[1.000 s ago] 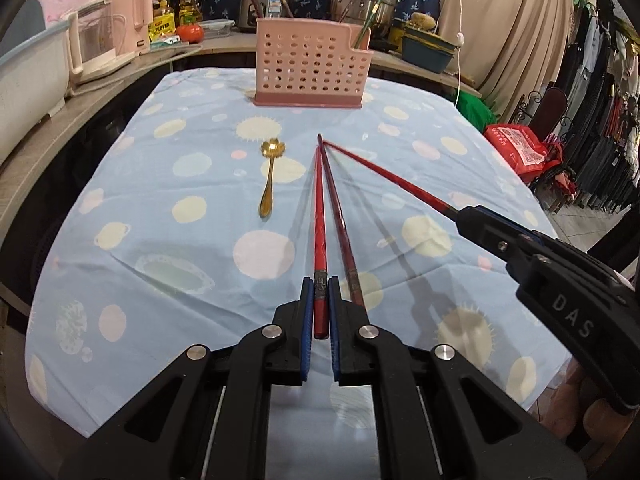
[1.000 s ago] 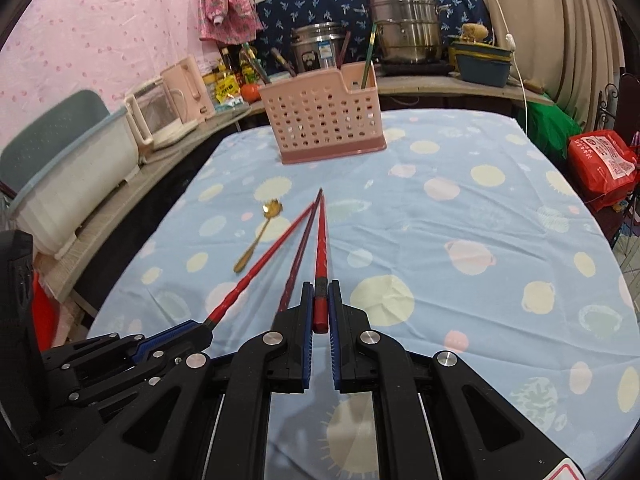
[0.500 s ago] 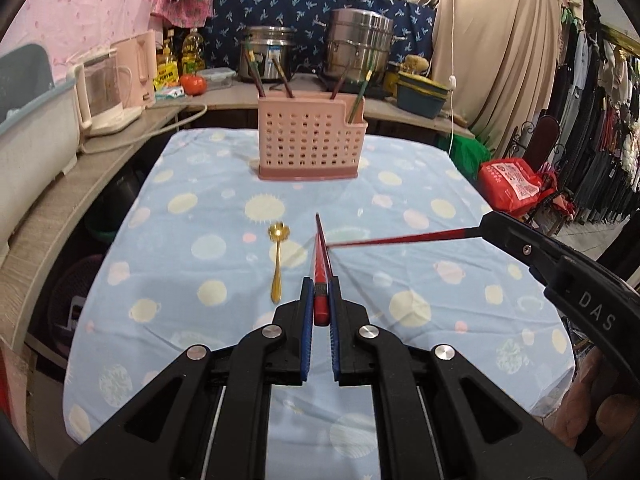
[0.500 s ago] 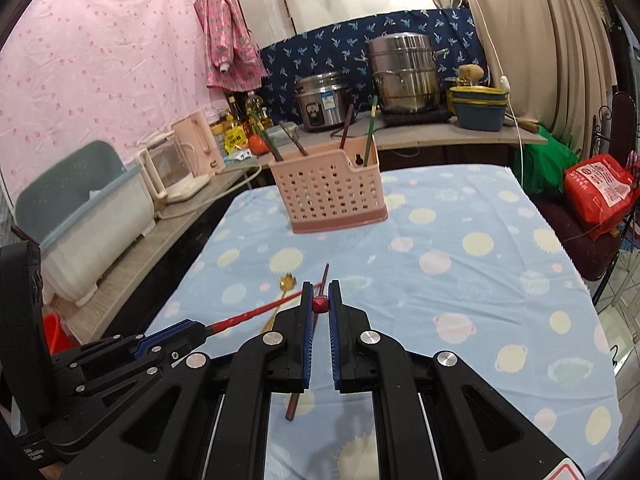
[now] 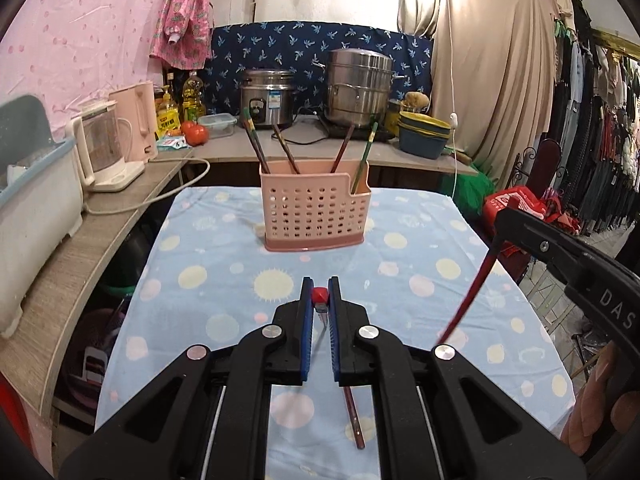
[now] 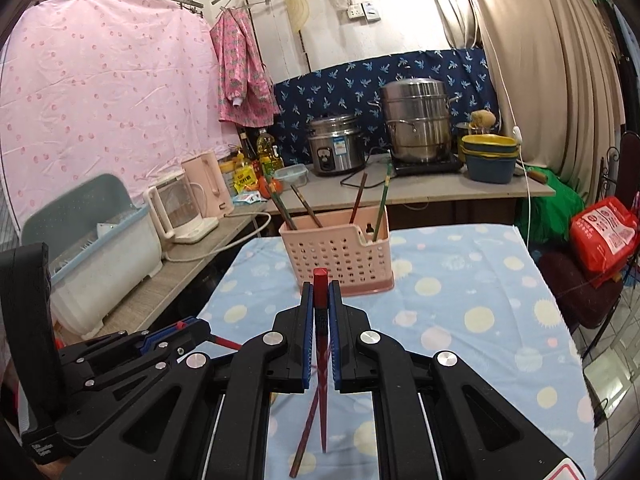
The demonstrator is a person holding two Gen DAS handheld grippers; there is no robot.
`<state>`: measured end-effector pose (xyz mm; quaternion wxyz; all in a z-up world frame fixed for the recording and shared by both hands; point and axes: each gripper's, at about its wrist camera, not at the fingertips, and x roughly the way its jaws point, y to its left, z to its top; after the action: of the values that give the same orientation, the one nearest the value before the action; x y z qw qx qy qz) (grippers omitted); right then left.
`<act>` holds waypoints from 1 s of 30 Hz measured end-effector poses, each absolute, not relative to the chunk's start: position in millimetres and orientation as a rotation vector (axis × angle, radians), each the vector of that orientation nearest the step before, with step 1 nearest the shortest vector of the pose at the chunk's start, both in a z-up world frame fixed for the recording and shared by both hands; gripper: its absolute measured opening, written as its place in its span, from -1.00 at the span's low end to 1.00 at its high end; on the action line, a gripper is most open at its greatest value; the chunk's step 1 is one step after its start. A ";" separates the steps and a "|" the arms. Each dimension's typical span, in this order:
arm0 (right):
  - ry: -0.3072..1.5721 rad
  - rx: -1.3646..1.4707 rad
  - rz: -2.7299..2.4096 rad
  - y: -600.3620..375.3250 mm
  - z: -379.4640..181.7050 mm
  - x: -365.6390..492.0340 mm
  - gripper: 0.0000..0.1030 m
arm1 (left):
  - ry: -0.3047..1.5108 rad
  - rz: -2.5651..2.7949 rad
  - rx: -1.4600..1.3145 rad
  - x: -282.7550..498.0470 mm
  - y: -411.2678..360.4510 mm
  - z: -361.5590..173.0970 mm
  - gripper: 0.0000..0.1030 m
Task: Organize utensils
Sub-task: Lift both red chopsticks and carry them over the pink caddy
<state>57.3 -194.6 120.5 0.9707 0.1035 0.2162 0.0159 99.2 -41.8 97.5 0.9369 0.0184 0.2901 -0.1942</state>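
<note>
A pink perforated utensil basket (image 5: 316, 208) stands at the far end of the table and holds several chopsticks; it also shows in the right wrist view (image 6: 340, 252). My left gripper (image 5: 320, 294) is shut on a red chopstick (image 5: 319, 294), held upright above the table. My right gripper (image 6: 320, 286) is shut on another red chopstick (image 6: 320, 280) that hangs down; it shows in the left wrist view (image 5: 468, 304). A dark red chopstick (image 5: 354, 420) lies on the cloth below. The gold spoon is hidden.
The table has a blue dotted cloth (image 5: 200, 280). A side counter on the left carries a kettle (image 5: 100, 152) and a dish rack (image 5: 32, 200). Pots (image 5: 360, 88) and bowls stand on the back counter. A red bag (image 6: 604, 236) sits right of the table.
Both grippers have lifted their red chopsticks off the cloth and tipped them upright. The views rose from the table top toward the basket. One dark chopstick stayed on the cloth.
</note>
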 end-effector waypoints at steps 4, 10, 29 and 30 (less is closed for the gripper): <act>0.424 0.195 0.037 -196.5 131.8 71.5 -0.86 | 0.571 -0.402 0.041 111.9 -45.0 109.4 -0.87; 0.392 0.194 0.047 -202.4 156.3 101.1 -0.86 | 0.540 -0.427 0.028 142.3 -48.7 139.4 -0.86; 0.241 0.198 0.003 -220.3 251.3 254.2 -0.86 | 0.322 -0.376 -0.043 288.6 -60.3 260.9 -0.86; 0.243 0.197 -0.002 -221.1 250.8 262.1 -0.86 | 0.322 -0.370 -0.044 294.9 -61.2 261.0 -0.86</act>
<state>262.1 -221.1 250.7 0.9878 0.0982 0.1208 -0.0009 294.9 -61.2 261.0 0.9698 -0.0216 0.1596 -0.1834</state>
